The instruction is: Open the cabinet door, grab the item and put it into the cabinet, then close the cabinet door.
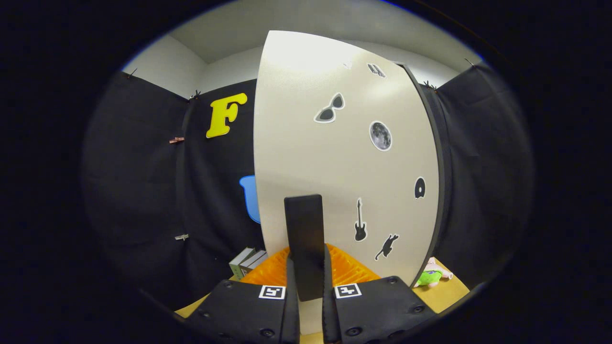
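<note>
The white cabinet door (344, 157), dotted with black stickers, stands right in front of me. Its black flat handle (304, 229) rises upright between my fingers. My gripper (307, 260) is shut on this handle, with the orange ribbed fingertips (351, 270) pressed on either side of it. The door's dark edge and the cabinet frame (437, 157) run down its right side. A small plush toy (432, 275), green and pink, lies on the wooden table (449, 289) beyond the door's lower right corner.
Two or three grey-green books (248, 262) lie on the table to the left of my fingers, against the black cloth wall. The cloth wall closes in on both left and right.
</note>
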Available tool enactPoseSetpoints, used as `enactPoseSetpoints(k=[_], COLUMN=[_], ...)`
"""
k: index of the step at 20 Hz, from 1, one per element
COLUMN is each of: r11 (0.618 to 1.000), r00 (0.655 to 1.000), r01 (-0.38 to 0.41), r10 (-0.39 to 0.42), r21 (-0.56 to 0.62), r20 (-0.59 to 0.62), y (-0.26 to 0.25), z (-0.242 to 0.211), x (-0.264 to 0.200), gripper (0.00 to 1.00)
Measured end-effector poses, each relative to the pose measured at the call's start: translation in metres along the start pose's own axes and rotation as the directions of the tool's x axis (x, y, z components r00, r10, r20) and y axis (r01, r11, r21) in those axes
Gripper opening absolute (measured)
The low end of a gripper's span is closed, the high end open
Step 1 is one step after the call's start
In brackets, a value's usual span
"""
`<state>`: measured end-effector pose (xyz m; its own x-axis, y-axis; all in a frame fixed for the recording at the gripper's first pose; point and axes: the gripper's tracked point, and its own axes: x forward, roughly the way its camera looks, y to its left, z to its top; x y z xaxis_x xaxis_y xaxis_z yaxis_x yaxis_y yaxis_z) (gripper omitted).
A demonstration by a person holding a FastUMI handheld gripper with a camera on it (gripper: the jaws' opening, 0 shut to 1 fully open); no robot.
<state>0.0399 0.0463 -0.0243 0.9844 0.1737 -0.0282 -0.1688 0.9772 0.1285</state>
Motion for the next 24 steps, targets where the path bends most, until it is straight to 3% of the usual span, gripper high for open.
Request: enactPoseSetpoints(k=[9,24], r11=[1.0,0.982], r00=[1.0,0.982], r01=[0.026,0.187], r10=[-0.026,-0.186], r21=[0.001,-0.034], r20=[-0.005,0.024], y=[-0.05,-0.141], z=[0.011,0.028], x=[-0.074,-0.146], gripper=[0.22,0.17])
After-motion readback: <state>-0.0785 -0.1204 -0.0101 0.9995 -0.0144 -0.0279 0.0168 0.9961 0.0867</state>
